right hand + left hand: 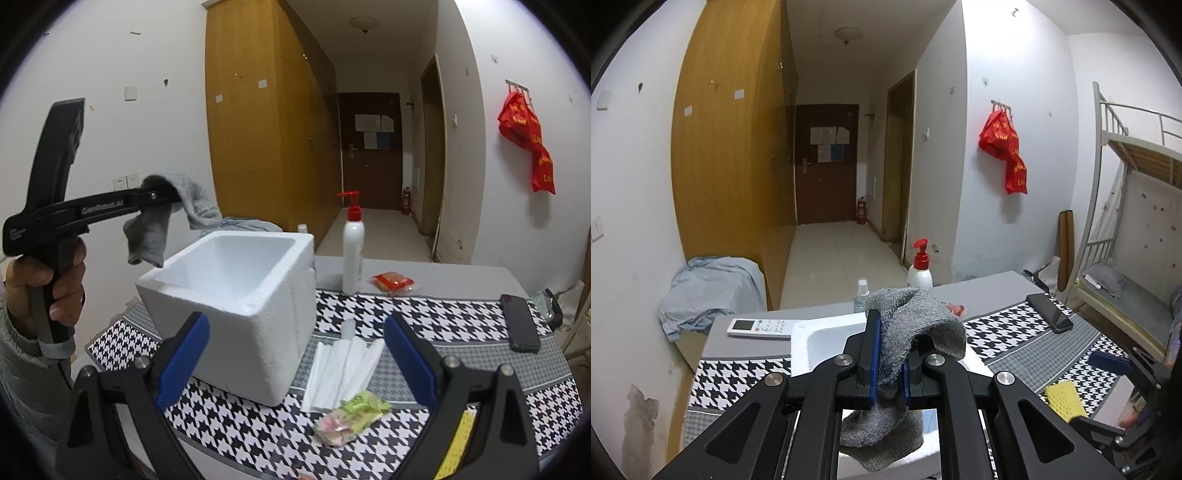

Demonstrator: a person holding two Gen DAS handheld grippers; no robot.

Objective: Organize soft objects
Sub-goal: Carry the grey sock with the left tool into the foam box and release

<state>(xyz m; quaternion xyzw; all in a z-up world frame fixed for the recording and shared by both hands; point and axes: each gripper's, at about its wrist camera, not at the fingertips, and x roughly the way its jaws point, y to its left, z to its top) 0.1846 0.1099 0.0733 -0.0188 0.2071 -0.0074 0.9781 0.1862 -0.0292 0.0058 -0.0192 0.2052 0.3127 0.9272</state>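
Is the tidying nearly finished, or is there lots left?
Just starting. Nothing looks put away: the white foam box shows nothing inside. In hand: the left gripper pinches a grey sock beside the box. The right gripper is open. Left: dropping the sock in, perhaps the yellow foam net too.

**Grey sock held above foam box**

A grey knitted sock (pixel 916 325) droops limp at centre frame, pinched mid-length, both ends hanging. In the right wrist view, the open white foam box (pixel 236 302) sits left of centre on the checked cloth.
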